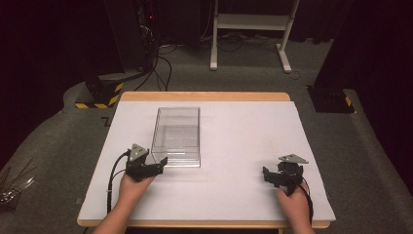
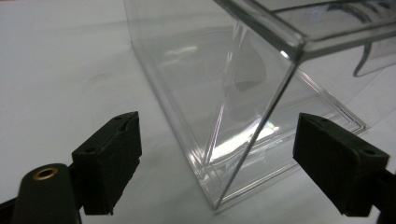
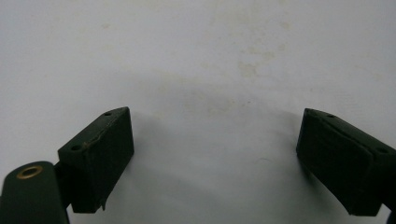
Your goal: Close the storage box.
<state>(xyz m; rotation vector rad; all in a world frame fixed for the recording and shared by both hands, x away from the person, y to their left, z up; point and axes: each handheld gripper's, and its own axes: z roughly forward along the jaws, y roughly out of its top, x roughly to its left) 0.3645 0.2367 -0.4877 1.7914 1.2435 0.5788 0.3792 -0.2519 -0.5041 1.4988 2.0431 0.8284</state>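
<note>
A clear plastic box (image 1: pixel 176 136) stands empty on the white table top (image 1: pixel 243 141), left of the middle. My left gripper (image 1: pixel 151 165) is at the box's near left corner and is open. In the left gripper view that corner of the box (image 2: pixel 219 116) stands in the gap between the two jaws, and the left gripper (image 2: pixel 224 156) touches neither wall. My right gripper (image 1: pixel 278 178) rests low over the table near the front right, open. In the right gripper view the right gripper (image 3: pixel 219 156) has bare white surface between its jaws.
The table has a wooden rim (image 1: pixel 204 96) at the back. On the floor beyond stand a white frame (image 1: pixel 251 22), a yellow-and-black striped base (image 1: pixel 100 95) and a black base (image 1: pixel 331 100). Thin rods (image 1: pixel 12 187) lie on the floor at the left.
</note>
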